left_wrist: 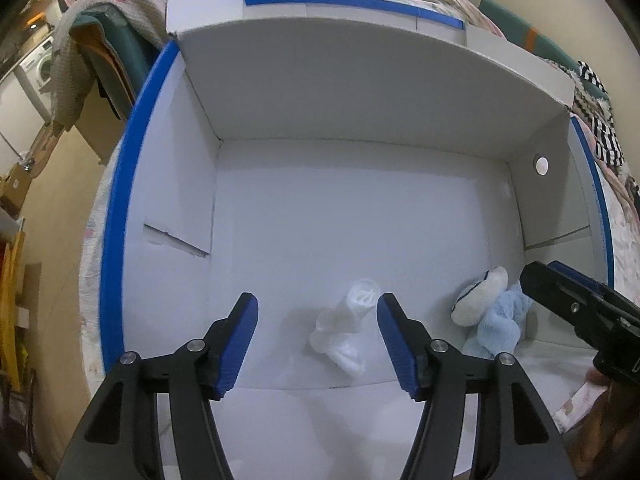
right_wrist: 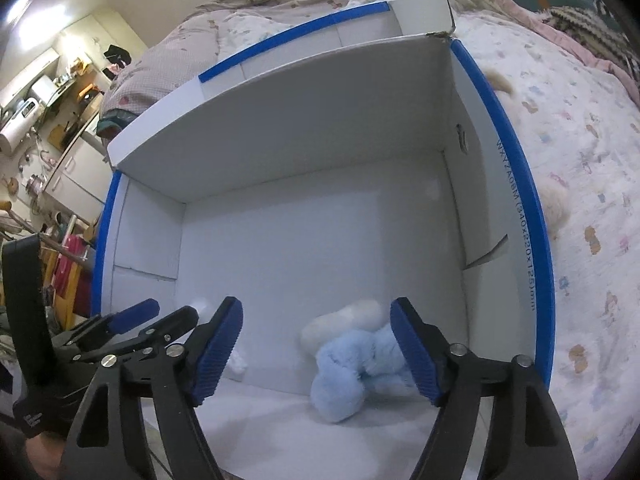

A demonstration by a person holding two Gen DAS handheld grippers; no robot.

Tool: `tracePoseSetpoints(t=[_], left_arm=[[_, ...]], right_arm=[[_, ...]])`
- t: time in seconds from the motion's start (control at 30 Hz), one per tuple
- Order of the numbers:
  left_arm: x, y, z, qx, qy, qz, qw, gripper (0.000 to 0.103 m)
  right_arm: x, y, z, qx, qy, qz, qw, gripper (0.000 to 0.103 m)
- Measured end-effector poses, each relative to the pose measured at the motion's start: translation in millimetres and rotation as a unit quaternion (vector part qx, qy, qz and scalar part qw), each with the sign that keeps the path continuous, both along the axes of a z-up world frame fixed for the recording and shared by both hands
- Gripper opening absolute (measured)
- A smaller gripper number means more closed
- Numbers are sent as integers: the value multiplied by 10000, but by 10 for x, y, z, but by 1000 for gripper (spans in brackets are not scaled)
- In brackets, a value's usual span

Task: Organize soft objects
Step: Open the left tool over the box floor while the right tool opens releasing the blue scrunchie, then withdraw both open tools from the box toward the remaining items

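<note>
Your left gripper [left_wrist: 316, 312] and right gripper [right_wrist: 316, 320] are both spread, empty. In the white box [left_wrist: 360, 92], a fluffy pale-blue-and-cream plush [right_wrist: 352, 364] slumps at five o'clock; a crumpled white sock [left_wrist: 344, 336] sits beside it.

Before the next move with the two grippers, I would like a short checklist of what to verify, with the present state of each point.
1. Left gripper open and holding nothing: ok.
2. Right gripper open and holding nothing: ok.
3. White sock lies inside the box, on its floor: ok.
4. Blue plush toy lies inside the box, in the near right corner: ok.
5. Soft things still outside the box: not ok; a cream fluffy object lies on the bedsheet beside the right wall.
6. Enough free floor in the box for more: ok, most of it is bare.
</note>
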State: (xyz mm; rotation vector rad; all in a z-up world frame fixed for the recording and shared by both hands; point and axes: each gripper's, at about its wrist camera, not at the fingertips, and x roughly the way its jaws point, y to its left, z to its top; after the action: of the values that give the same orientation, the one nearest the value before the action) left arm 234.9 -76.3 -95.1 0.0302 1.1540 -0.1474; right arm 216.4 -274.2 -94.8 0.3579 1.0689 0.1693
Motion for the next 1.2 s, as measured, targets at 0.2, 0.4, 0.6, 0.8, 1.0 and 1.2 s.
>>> tracePoseSetpoints(t=[0.2,0.4,0.6,0.8,1.0,1.2], left_arm=[[-40,15,100,3,-96,44,9999,59],[-99,71,242,106,-349,104,9993,59],[-156,125,358,36,-464,181,9988,59],[-260,166,472,-34,-596,200,9980,59],[-476,275,611,92,-822,255,9962,59],[-687,464,736,198,-1004,341,9942,59]], right_arm=[[-53,2,75,255,-201,39,9995,99],[-109,15,171,170,-417,-67,9990,101],[-179,-3,213,51,-540,-149,9984,101],[-298,-35,294,85,-573,-259,9980,101],[-510,-10,409,-26,-671,-232,9975,101],[-788,54,519,80,-793,84,9968,101]])
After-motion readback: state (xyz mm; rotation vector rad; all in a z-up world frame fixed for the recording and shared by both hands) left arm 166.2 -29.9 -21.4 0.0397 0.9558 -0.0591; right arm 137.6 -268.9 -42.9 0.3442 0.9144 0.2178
